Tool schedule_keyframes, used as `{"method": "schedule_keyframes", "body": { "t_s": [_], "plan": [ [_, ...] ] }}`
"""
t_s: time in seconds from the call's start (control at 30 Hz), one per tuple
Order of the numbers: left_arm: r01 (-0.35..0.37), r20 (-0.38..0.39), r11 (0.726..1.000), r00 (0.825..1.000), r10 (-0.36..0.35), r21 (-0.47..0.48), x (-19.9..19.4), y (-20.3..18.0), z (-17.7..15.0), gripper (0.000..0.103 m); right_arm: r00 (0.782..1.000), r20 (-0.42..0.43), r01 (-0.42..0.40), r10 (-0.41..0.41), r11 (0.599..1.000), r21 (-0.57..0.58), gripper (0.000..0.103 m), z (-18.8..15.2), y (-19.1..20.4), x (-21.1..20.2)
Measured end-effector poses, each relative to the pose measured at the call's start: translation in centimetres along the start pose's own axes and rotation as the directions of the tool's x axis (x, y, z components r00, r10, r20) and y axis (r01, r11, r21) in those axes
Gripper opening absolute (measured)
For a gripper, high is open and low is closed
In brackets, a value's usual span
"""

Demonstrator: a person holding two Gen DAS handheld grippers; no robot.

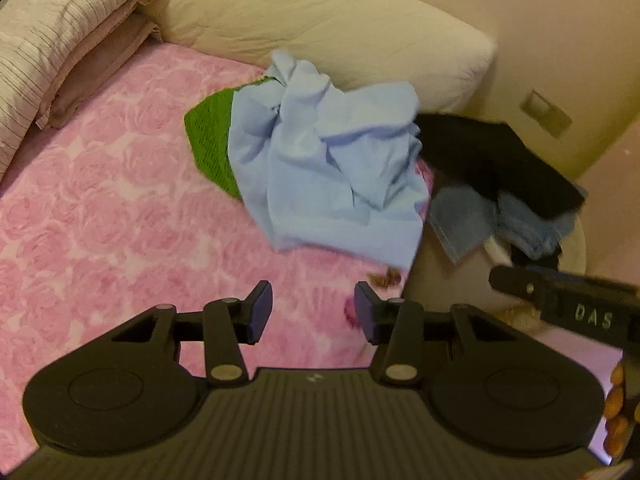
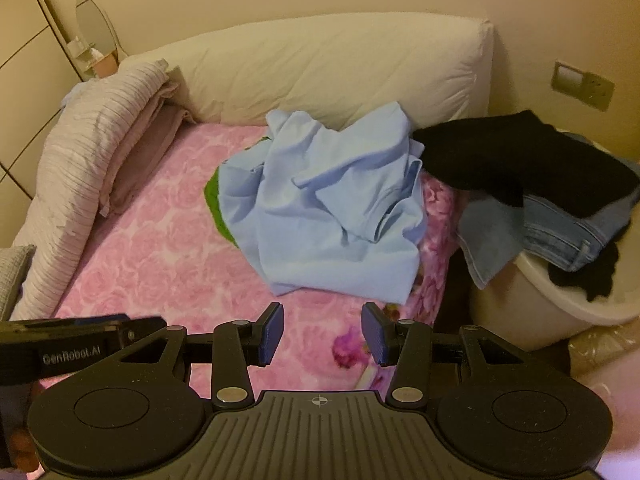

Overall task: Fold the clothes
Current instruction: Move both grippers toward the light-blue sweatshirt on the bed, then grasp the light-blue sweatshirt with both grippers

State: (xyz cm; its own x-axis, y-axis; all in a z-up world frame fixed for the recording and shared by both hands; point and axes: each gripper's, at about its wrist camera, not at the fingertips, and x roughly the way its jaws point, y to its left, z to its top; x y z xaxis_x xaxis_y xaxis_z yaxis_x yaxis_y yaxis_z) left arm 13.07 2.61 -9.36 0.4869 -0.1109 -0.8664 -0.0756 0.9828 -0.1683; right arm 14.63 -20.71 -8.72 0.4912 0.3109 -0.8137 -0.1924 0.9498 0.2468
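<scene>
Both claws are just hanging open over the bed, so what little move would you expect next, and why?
Probably both claws reach forward and down to the near edge of the crumpled blue shirt. The left claw and right claw are open and empty above the pink bedspread, and the shirt lies unfolded just ahead, covering a green garment.

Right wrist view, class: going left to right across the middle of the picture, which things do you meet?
Striped folded bedding → green garment → light blue shirt → black garment → jeans over the tub rim.
</scene>
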Motion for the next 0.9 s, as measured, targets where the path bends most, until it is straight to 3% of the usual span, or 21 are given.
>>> {"method": "schedule_keyframes", "body": {
  "t_s": [0.1,0.2,0.27,0.6,0.9],
  "plan": [
    [-0.017,-0.003,0.998,1.000,0.017,-0.066,2.7,-0.4,1.2,0.040,0.999,-0.043,0.003,-0.003,1.000,0.009,0.047,1.5,-2.3,2.6],
    [-0.036,-0.056,0.991,0.998,0.029,-0.127,5.9,-0.2,2.3,0.040,0.997,-0.076,0.010,-0.009,1.000,0.016,0.047,2.8,-4.6,5.3],
    [-0.037,-0.100,0.991,0.995,0.024,-0.125,8.1,-0.2,2.8,0.040,0.995,-0.098,0.015,-0.013,1.000,0.021,0.047,3.5,-6.0,7.1],
    [-0.097,-0.163,0.990,0.983,0.080,-0.100,18.7,0.5,4.2,0.040,0.980,-0.201,0.008,0.005,0.998,0.062,0.047,5.6,-11.2,17.5],
    [-0.140,-0.129,0.988,0.983,0.130,-0.069,26.1,2.2,5.8,0.040,0.974,-0.226,0.011,0.017,0.992,0.125,0.047,6.5,-14.0,25.3]
  ]
}}
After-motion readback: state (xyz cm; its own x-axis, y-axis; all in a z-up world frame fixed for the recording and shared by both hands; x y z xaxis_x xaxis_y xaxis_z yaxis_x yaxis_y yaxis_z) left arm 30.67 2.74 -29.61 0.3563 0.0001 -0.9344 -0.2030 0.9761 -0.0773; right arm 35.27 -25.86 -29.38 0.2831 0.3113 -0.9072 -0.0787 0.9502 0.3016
